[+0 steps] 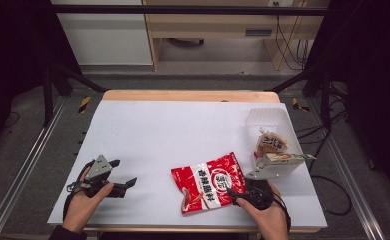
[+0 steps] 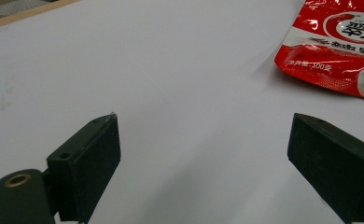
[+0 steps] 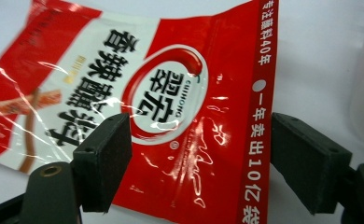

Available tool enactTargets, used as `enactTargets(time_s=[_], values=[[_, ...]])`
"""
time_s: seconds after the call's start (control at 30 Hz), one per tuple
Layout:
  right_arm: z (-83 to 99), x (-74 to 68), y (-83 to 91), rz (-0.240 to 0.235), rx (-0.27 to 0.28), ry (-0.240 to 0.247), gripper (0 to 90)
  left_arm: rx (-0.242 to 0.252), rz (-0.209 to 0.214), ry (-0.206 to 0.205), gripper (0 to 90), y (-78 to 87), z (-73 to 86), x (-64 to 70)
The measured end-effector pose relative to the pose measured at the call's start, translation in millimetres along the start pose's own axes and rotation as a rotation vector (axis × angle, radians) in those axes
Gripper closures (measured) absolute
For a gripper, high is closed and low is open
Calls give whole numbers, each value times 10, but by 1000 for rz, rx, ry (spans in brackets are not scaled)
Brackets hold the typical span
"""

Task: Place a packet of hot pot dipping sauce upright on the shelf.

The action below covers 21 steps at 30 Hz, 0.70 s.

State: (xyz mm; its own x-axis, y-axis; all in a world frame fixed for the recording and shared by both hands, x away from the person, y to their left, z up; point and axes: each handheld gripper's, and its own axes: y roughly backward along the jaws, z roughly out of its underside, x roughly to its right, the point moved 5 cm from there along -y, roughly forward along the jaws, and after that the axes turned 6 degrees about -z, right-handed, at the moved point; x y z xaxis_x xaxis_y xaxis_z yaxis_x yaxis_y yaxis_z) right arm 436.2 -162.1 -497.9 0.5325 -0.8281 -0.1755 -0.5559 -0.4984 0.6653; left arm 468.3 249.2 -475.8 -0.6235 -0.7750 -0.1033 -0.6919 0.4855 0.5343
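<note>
Red sauce pouch at the near edge of a white table

The red pouch (image 1: 209,184) lies flat on the white table (image 1: 173,130), toward the near edge and right of the middle, one corner turned toward the person. In the right gripper view the pouch (image 3: 171,102) shows a white panel with black characters and a red ring logo, and its glossy film is creased. The right gripper (image 1: 239,192) is at the pouch's near right edge; its jaws stand spread on either side of that edge, with the film between them and no pinch to be seen. The left gripper (image 1: 123,175) rests well apart on the bare sheet at the left, jaws wide open with nothing between them; its own view catches a corner of the pouch (image 2: 339,46) far off at the upper right.

Beside the right hand, a clear plastic bin (image 1: 275,135) stands at the table's right edge, with a brown packet (image 1: 270,143) and a pale box (image 1: 285,158) in it.

The white sheet covers a wooden top (image 1: 188,95) whose far strip shows bare. Beyond it lie a grey floor, pale wooden furniture and trailing cables, with black frame bars and dark curtains on both sides
</note>
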Motion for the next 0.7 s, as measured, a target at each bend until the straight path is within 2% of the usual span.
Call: enactTargets(time_s=[0.1, 0.17, 0.2, 0.27, 0.33, 0.37, 0.4, 0.5, 0.57, 0.63, 0.67, 0.7], values=[[-13, -46, 27, -47, 16, 1, 309, -2, -2, -5, 93, 1, 1, 5], [-19, -60, 34, -57, 17, -2, 336, -2, -1, -7, 93, 1, -1, 12], [-33, -93, 50, -65, 22, -6, 384, -6, -3, -12, 93, -2, 3, 13], [-28, -94, 45, -66, 16, 18, 443, -7, -6, -14, 93, -3, 3, 12], [-6, -85, 35, -44, -10, 37, 499, -7, -7, -15, 93, -3, 3, 12], [-6, -85, 35, -44, -10, 37, 499, -7, -7, -15, 93, -3, 3, 12], [-3, -84, 42, -38, -7, 38, 614, -8, -6, -18, 93, -2, 3, 16], [-30, -85, 66, -24, 15, 65, 756, -11, -9, -21, 93, -3, 5, 17], [-51, -87, 74, -24, 12, 108, 829, -7, -3, -12, 93, 1, 3, 20], [-67, -96, 72, -27, 17, 122, 856, -8, -3, -12, 93, 4, 5, 21], [-109, -123, 62, -26, 11, 149, 900, -11, -4, -14, 93, 9, 10, 20], [-109, -123, 62, -26, 11, 149, 900, -11, -4, -14, 93, 9, 10, 20]])
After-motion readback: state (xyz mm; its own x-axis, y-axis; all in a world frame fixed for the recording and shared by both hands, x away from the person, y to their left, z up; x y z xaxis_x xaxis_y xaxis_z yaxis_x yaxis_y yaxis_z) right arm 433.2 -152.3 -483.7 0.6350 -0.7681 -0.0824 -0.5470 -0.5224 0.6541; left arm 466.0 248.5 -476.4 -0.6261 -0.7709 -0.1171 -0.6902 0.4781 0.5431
